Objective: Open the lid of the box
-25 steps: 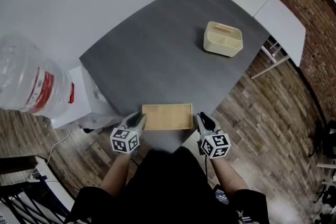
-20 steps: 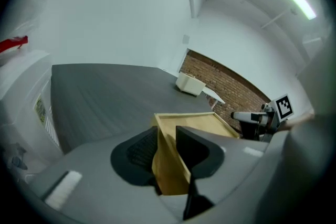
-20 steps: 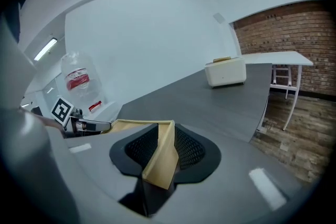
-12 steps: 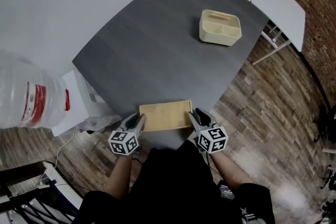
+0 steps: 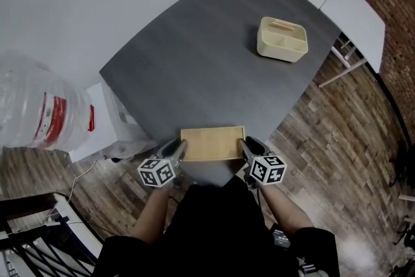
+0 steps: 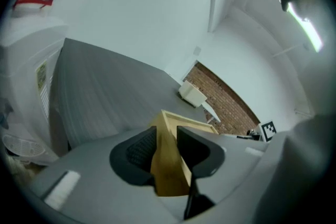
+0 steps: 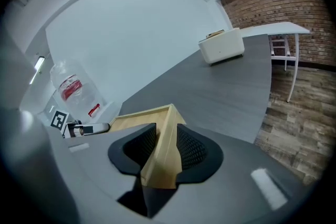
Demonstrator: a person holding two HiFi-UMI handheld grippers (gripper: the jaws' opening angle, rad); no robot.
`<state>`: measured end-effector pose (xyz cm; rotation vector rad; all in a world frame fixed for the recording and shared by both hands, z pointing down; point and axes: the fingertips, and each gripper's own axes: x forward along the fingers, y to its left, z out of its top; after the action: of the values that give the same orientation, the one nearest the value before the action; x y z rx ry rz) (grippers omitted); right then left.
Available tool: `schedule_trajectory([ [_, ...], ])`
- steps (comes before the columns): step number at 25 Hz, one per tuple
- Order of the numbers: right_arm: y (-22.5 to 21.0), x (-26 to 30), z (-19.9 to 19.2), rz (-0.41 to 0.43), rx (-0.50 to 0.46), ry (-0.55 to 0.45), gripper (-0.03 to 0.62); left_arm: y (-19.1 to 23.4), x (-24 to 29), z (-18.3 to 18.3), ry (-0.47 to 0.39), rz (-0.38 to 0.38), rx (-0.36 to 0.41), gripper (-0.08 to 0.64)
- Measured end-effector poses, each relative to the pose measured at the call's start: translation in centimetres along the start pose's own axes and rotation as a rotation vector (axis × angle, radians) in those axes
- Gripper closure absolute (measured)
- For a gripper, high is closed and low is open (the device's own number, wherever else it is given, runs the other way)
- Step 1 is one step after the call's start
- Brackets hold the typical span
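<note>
Wooden lid [image 5: 211,143] is at the near edge of the dark grey table [image 5: 207,55], just in front of me, and I hold it at both short ends. My left gripper [image 5: 177,150] is closed on its left end and my right gripper [image 5: 246,146] on its right end, each with the thin rim pressed between the jaws. The cream box [image 5: 281,39] stands well apart, near the far right corner of the table.

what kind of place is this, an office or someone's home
Most likely an office or lab workroom: a large clear water-cooler bottle with a red label stands beside the dark grey table, a white desk sits next to it, and there is an exposed brick wall beyond.
</note>
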<state>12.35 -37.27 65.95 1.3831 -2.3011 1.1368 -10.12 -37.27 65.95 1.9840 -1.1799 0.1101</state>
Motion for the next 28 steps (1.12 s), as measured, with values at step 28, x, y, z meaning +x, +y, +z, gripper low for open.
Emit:
schedule_trajectory([
  [28, -0.33, -0.59, 0.37, 0.001, -0.059, 0.053, 0.515, -0.24, 0.12, -0.06, 0.053, 0.003, -0.035, 0.469],
])
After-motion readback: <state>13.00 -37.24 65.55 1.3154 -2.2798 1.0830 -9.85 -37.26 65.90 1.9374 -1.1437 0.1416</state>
